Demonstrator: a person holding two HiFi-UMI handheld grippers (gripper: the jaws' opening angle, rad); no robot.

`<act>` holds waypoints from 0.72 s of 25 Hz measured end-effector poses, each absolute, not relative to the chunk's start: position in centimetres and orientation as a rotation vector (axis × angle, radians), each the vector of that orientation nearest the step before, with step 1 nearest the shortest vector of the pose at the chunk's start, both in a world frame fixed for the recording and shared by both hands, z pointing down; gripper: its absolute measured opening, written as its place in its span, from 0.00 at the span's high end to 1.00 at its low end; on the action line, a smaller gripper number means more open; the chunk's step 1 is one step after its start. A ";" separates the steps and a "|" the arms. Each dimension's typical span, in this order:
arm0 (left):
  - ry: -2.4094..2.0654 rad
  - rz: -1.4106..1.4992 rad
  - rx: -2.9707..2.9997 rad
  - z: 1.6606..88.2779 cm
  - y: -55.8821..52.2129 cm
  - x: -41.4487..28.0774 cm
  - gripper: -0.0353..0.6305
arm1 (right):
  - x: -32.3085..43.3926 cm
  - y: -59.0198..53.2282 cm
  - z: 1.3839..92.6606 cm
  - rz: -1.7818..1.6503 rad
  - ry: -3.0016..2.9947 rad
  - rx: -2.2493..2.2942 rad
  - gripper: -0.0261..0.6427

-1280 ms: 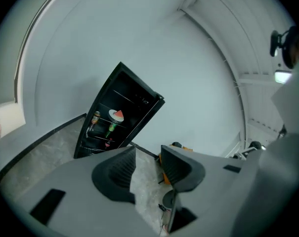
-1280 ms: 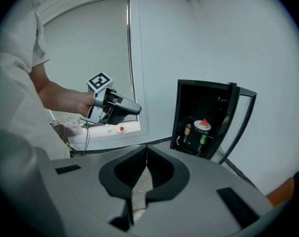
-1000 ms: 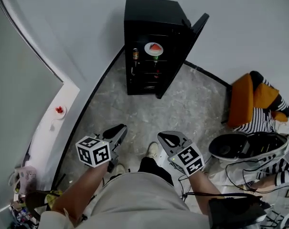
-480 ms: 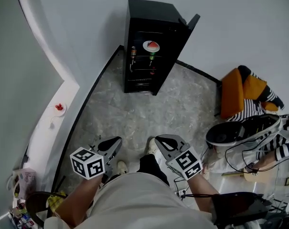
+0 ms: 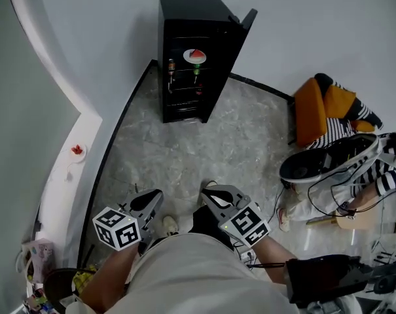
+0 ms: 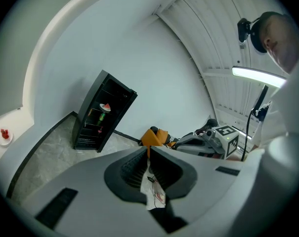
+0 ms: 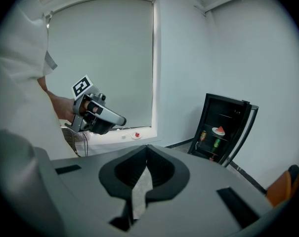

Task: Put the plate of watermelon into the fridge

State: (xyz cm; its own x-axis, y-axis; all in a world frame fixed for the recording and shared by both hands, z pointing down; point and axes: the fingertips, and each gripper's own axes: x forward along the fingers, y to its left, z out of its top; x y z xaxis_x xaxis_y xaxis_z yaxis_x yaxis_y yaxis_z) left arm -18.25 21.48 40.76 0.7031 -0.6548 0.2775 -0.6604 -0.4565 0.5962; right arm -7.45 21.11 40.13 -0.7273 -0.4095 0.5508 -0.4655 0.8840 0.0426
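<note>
The black fridge (image 5: 184, 57) stands against the far wall with its door (image 5: 240, 34) swung open to the right. The white plate of watermelon (image 5: 196, 55) rests on its top shelf, also seen as the plate of watermelon (image 6: 106, 106) in the left gripper view and the plate of watermelon (image 7: 218, 131) in the right gripper view. Both grippers hang close to the person's body, far from the fridge. My left gripper (image 5: 153, 197) is shut with nothing in it, its tips together (image 6: 148, 149). My right gripper (image 5: 209, 195) is shut and empty too (image 7: 147, 147).
A can (image 5: 171, 65) and a green bottle (image 5: 197, 71) sit on the fridge shelves. A small plate with something red (image 5: 77, 151) lies on the white ledge at left. An orange bag (image 5: 314, 110), a person in striped clothing (image 5: 381, 175), a black dish-shaped device (image 5: 322, 165) and cables crowd the right.
Both grippers have drawn back from the fridge toward the person's body. The fridge now looks smaller and farther off, with the plate still on its shelf.
</note>
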 end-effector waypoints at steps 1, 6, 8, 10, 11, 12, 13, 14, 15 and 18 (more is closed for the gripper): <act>-0.995 0.013 2.216 40.7 21.6 -18.3 0.91 | -7.8 21.2 40.0 0.126 -2.488 0.628 0.94; -0.996 0.024 2.238 40.6 21.7 -18.4 0.91 | -8.3 21.2 39.5 0.110 -2.497 0.632 0.94; -1.001 0.026 2.241 40.4 21.5 -18.3 0.91 | -8.1 21.0 39.5 0.104 -2.497 0.631 0.94; -1.006 0.027 2.246 40.3 21.4 -18.1 0.91 | -8.0 20.9 39.5 0.097 -2.496 0.625 0.94; -1.009 0.027 2.248 40.2 21.4 -18.0 0.91 | -7.9 20.8 39.5 0.095 -2.496 0.623 0.94; -1.011 0.027 2.249 40.2 21.3 -18.0 0.91 | -7.9 20.8 39.5 0.094 -2.497 0.620 0.94; -1.015 0.026 2.249 40.1 21.2 -17.9 0.91 | -7.9 20.6 39.4 0.093 -2.499 0.617 0.94; -1.018 0.024 2.248 40.1 21.1 -18.0 0.91 | -8.0 20.5 39.4 0.090 -2.501 0.614 0.94; -1.021 0.021 2.247 40.0 21.0 -18.0 0.91 | -8.0 20.4 39.3 0.087 -2.502 0.611 0.94; -1.024 0.012 2.247 39.8 20.7 -17.7 0.91 | -7.9 20.0 39.0 0.079 -2.506 0.607 0.94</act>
State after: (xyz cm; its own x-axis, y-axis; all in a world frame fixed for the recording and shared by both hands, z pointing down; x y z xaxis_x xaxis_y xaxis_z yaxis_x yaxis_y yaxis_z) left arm -17.74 20.70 39.79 0.6932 -0.6698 0.2661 -0.6757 -0.4755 0.5633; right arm -7.87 20.05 38.95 -0.7441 -0.4056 0.5308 -0.4384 0.8960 0.0701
